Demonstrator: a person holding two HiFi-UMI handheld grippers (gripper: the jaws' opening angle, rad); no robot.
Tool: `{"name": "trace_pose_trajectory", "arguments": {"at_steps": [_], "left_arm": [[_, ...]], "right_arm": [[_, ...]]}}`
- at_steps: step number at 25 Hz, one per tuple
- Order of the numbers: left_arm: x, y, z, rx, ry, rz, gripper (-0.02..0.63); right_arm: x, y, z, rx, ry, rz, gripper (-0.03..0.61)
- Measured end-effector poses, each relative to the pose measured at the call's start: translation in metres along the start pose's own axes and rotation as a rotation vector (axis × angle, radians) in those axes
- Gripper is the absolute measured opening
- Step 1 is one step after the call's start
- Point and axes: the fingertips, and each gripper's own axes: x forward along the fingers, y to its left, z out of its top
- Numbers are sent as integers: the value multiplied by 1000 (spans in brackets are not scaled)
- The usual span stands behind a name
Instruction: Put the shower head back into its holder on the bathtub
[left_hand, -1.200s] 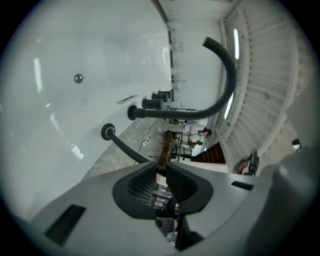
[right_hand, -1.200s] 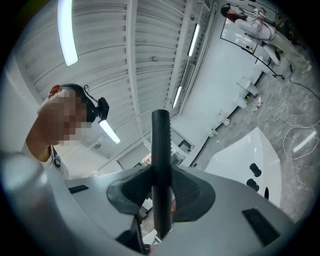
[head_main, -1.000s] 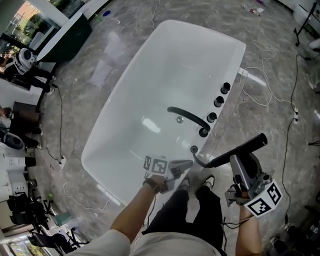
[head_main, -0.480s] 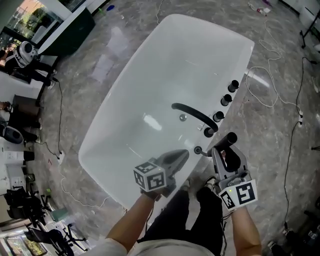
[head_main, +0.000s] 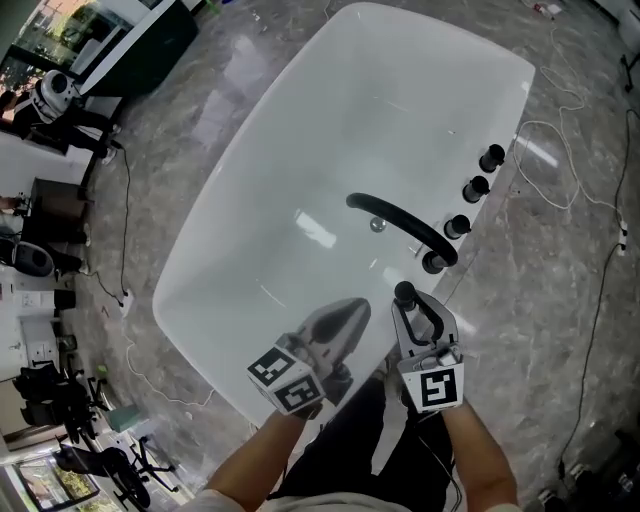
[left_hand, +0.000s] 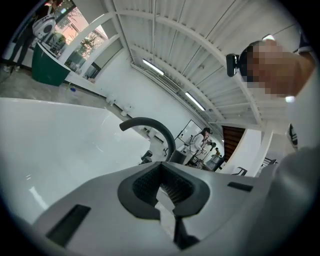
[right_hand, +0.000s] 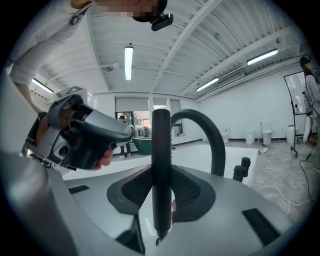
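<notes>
**A:** The shower head (right_hand: 161, 165) stands upright, a slim black wand, caught mid-length in the right gripper (right_hand: 162, 186). Its fingers (right_hand: 131, 192) are closed on it from both sides.

**B:** From overhead it's at the near rim of the white bathtub (head_main: 300, 130), at 6 o'clock of the curved spout (head_main: 400, 225). It looks stiff and fairly light to me, but that smooth finish could slip or twist.

**A:** Agreed. Mid-handle between the ribbed faces seems the right hold, so it doesn't swing. Whether its end is in the holder yet, I can't tell.

**B:** The left gripper (head_main: 352, 312) is at 9 o'clock of the right one, over the tub. Its fingers are pressed together with nothing in them. Three black knobs (head_main: 478, 187) line the rim at 1 o'clock of the shower head.
</notes>
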Motion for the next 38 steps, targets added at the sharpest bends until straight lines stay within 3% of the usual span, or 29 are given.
{"name": "trace_pose_trajectory", "arguments": {"at_steps": [11,27,38], "left_arm": [[14,17,-14,17,-6,15,5],[19,2,-25,48,17,17,5],[12,-10,-29,122,46,46,6]], "right_arm": [[9,2,-70,-19,74,24,124],[-10,10,-91,-71,161,62,124],[-28,3,-88,-61,316,30,126]]}}
